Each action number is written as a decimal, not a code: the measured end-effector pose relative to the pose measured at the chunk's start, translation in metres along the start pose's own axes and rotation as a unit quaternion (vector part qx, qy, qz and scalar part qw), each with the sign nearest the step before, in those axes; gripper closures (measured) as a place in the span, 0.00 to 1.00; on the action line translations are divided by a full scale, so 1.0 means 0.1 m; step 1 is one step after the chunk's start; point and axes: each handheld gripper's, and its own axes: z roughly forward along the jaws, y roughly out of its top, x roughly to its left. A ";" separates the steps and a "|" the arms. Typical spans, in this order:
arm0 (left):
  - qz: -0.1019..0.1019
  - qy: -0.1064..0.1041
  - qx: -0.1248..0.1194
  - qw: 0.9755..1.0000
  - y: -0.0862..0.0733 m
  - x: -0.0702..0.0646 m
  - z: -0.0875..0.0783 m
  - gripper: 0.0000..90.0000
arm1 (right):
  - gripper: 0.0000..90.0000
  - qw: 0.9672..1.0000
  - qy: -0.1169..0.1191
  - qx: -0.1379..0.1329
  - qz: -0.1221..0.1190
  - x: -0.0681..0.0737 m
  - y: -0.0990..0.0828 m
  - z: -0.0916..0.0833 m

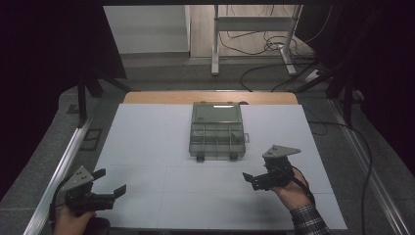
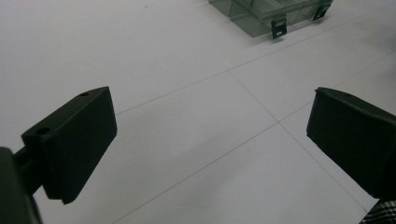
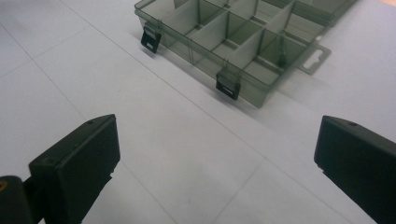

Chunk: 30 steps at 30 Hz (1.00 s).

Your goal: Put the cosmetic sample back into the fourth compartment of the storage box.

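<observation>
White desk (image 1: 147, 147): compartment box (image 1: 217, 131) is seen near the far edge, contents indistinct; left gripper (image 1: 111, 183) and right gripper (image 1: 248, 179) are held apart, empty.

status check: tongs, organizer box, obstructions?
Left tongs open, right tongs open, both holding nothing. Organizer box lid open, latches undone, untouched. Mat between them bare.

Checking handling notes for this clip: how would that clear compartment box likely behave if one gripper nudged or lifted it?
The compartment box looks like thin, rigid clear plastic with empty cells, so it is probably stiff and light. Sitting flat on the smooth white table, it would likely slide rather than tip. Its open lid might flap if it is lifted.
</observation>
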 end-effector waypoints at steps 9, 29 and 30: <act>0.000 0.001 0.000 1.000 0.00 0.00 0.00 0.02 | 0.00 1.000 -0.017 0.009 0.011 -0.04 -0.17 -0.17; -0.002 0.001 0.000 1.000 0.00 0.00 0.00 0.02 | 0.01 0.998 -0.058 -0.002 0.039 -0.05 -0.54 -0.57; -0.002 0.001 0.001 1.000 0.00 0.00 0.00 0.02 | 0.01 0.997 -0.059 -0.002 0.041 -0.05 -0.57 -0.59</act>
